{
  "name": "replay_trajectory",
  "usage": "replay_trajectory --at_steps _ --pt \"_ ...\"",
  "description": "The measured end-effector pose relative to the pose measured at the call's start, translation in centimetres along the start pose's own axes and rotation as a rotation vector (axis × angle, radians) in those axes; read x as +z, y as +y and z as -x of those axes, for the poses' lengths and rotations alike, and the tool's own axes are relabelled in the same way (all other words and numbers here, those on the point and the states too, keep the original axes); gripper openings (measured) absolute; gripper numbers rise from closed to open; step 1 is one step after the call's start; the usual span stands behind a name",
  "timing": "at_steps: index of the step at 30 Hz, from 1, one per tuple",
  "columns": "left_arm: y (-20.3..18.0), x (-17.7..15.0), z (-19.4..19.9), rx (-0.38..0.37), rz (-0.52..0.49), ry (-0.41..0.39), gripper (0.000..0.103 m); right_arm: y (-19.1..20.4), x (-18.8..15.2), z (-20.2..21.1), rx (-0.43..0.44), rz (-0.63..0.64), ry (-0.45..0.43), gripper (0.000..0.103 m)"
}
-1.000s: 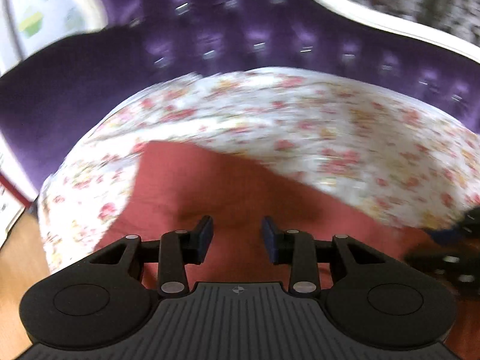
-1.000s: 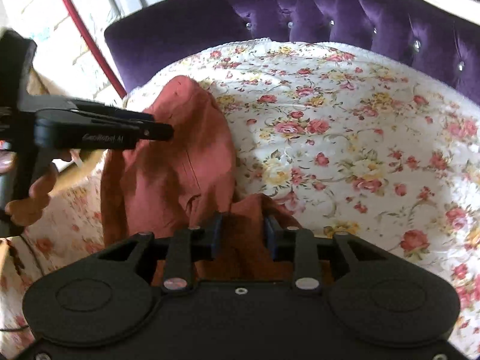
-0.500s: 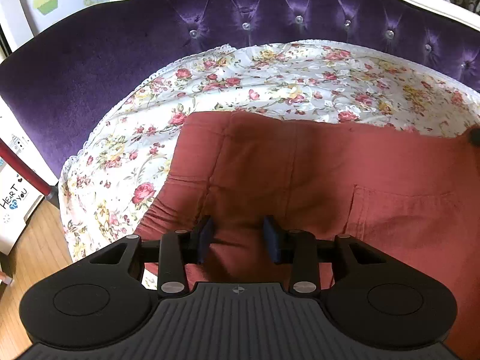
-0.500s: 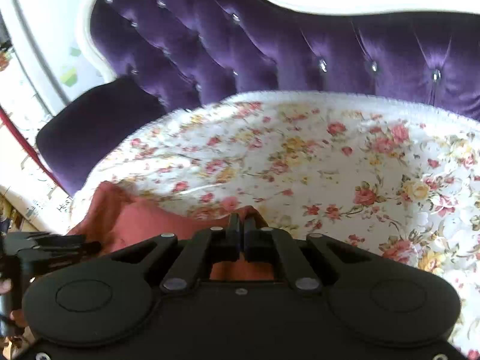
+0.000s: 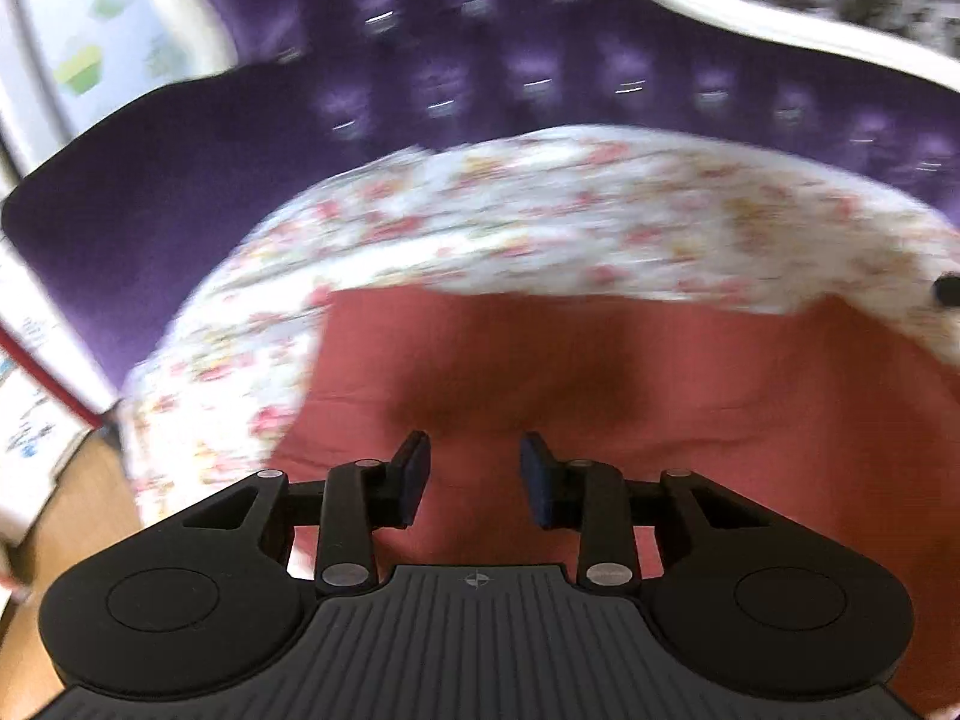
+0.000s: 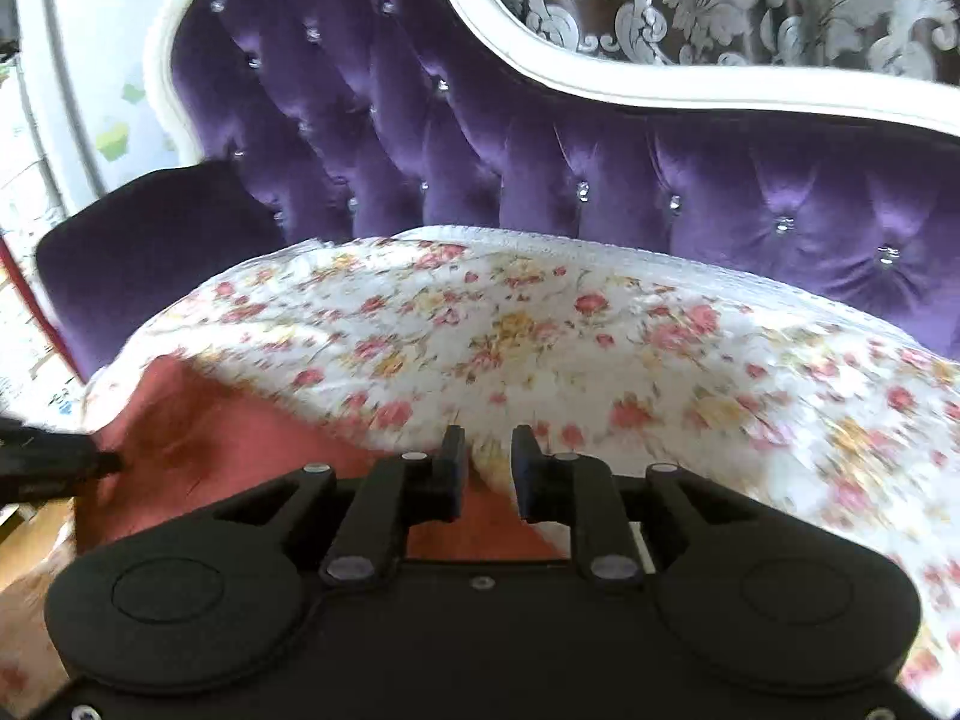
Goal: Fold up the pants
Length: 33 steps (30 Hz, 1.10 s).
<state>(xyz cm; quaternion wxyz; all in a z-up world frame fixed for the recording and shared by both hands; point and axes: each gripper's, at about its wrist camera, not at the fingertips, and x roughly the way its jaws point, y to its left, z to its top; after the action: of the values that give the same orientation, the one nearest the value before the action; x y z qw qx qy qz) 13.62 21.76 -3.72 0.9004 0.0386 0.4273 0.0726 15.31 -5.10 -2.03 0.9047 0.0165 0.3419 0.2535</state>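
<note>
Nearest in the left view: left gripper (image 5: 474, 468), pointing down at the pants (image 5: 600, 360). Jaws a small way apart and just been closing a little. Red cloth seen in the gap, but under the pads, not pinched. Nothing held. Likely kept low and narrow like this to be ready for a new pinch at the near edge.

Nearest in the right view: right gripper (image 6: 486, 468), over the right end of the pants. Jaws a small way apart too, just been opening. A bit of red cloth below the gap, not squeezed. Nothing held. Probably opened to let the cloth drop and stay put.

Next out: pants lying mostly flat on the cover (image 6: 540, 330), along its front edge and toward its front left corner. Far edge quite straight, with soft dips in the middle. Looks spread out or folded once; hard to tell, with the left view blurry. Flat like this most likely to make the next fold neat.

Off to the left in the right view: tip of the left gripper, at the left end of the pants. One gripper at each end, likely to lift both ends together.

Farther: bare flowery cover up to its back edge, with room for folding.

Farthest: purple sofa (image 6: 540, 150) back with shiny buttons, and a white frame on top.
</note>
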Motion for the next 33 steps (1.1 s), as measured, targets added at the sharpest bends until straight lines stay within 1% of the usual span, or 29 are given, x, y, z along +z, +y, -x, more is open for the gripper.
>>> replay_trajectory --at_steps 1,3,6,8,9,10,12,13,14,16,17,19,21,22,23,24,25,26,27,30,33 --pt "-1.2 -0.1 0.4 -0.042 -0.018 -0.001 0.032 0.0 -1.0 1.0 0.007 0.001 0.015 0.029" --pt "-3.6 -0.6 0.8 -0.122 -0.053 0.011 0.032 0.2 -3.5 2.2 0.010 -0.001 0.072 0.029" --pt "-7.0 -1.9 0.6 -0.190 -0.107 0.042 0.032 0.3 -8.0 3.5 -0.013 0.007 0.166 0.029" --pt "-8.5 -3.1 0.3 -0.234 -0.142 0.073 0.032 0.2 -10.8 4.3 -0.035 0.002 0.208 0.029" --pt "-8.8 -3.6 0.0 -0.242 -0.155 0.093 0.032 0.2 -11.8 5.4 -0.030 -0.006 0.176 0.029" --pt "-9.2 -4.2 -0.2 -0.243 -0.175 0.116 0.032 0.2 -12.5 6.3 -0.024 -0.011 0.184 0.029" --pt "-10.0 -5.1 0.3 -0.213 -0.227 0.099 0.032 -0.1 -13.1 8.1 -0.005 -0.037 0.193 0.028" --pt "-10.2 -5.2 0.6 -0.208 -0.237 0.106 0.032 -0.5 -13.2 9.0 -0.006 -0.061 0.186 0.027" --pt "-10.1 -5.1 0.9 -0.205 -0.226 0.114 0.032 -1.1 -13.5 10.0 -0.017 -0.086 0.167 0.027" --pt "-9.7 -4.9 1.4 -0.208 -0.180 0.118 0.032 -2.9 -13.8 12.8 -0.086 -0.149 0.113 0.027" --pt "-9.5 -4.9 1.9 -0.213 -0.159 0.106 0.032 -4.0 -13.9 14.2 -0.125 -0.186 0.087 0.027" --pt "-9.7 -4.7 2.2 -0.221 -0.141 0.085 0.032 -6.8 -14.6 17.5 -0.230 -0.274 0.051 0.028" --pt "-10.3 -5.0 2.3 -0.229 -0.135 0.084 0.032 -9.4 -15.4 20.3 -0.347 -0.345 0.033 0.028" --pt "-10.5 -5.1 1.9 -0.233 -0.136 0.096 0.032 -10.8 -15.9 21.7 -0.409 -0.379 0.026 0.031" --pt "-10.7 -5.3 1.5 -0.233 -0.135 0.114 0.032 -12.0 -16.5 22.9 -0.460 -0.410 0.021 0.038" --pt "-10.9 -5.6 1.0 -0.223 -0.136 0.125 0.032 -13.4 -17.1 24.2 -0.514 -0.447 0.018 0.043" --pt "-11.0 -5.8 0.9 -0.217 -0.142 0.113 0.032 -14.4 -17.6 25.2 -0.554 -0.477 0.017 0.049" --pt "-11.1 -5.9 1.1 -0.213 -0.151 0.107 0.032 -15.5 -18.1 26.1 -0.592 -0.507 0.017 0.052" --pt "-11.2 -5.9 1.1 -0.212 -0.156 0.106 0.032 -16.9 -18.6 26.9 -0.633 -0.538 0.020 0.052" --pt "-11.0 -5.9 1.1 -0.222 -0.152 0.111 0.032 -19.9 -19.5 27.8 -0.707 -0.610 0.053 0.054" --pt "-10.9 -5.8 1.1 -0.227 -0.150 0.118 0.032 -22.5 -20.7 27.9 -0.709 -0.678 0.083 0.056"
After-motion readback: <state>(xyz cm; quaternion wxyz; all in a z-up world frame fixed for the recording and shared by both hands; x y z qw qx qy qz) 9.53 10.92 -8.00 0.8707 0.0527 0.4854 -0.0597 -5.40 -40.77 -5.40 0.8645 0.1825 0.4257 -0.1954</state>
